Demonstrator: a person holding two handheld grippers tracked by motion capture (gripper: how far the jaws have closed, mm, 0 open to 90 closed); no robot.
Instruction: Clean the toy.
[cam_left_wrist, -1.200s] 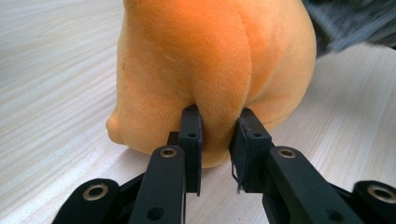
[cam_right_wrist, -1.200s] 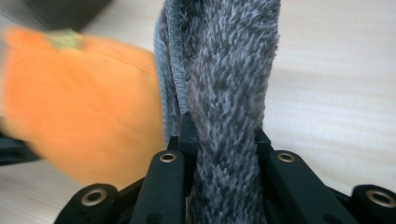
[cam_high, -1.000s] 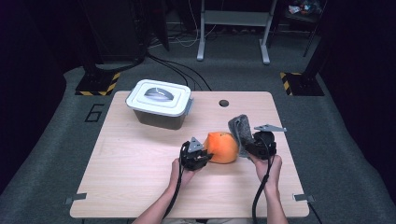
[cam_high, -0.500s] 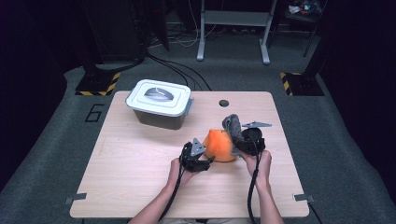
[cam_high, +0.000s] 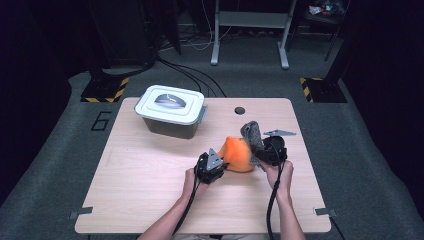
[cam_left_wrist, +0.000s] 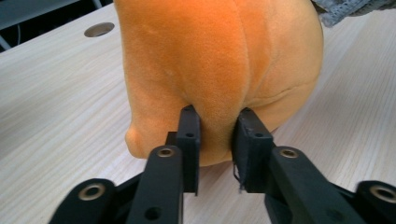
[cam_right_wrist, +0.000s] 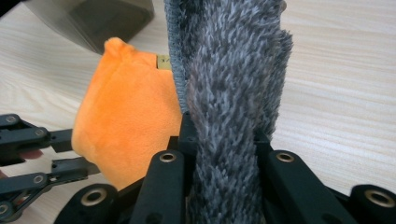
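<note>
On the light wooden table (cam_high: 150, 185), toward its far left, sits a grey lidded bin (cam_high: 171, 116). Near the middle of the right half lies an orange plush cushion (cam_high: 237, 154), with a grey fuzzy cloth (cam_high: 252, 137) standing up just against its right side. The left gripper (cam_left_wrist: 215, 140) has just been closing, and its jaws pinch a fold of the orange plush at the cushion's near edge. The right gripper (cam_right_wrist: 219, 135) is clamped tight on the grey cloth, which rises upright between its jaws.
</note>
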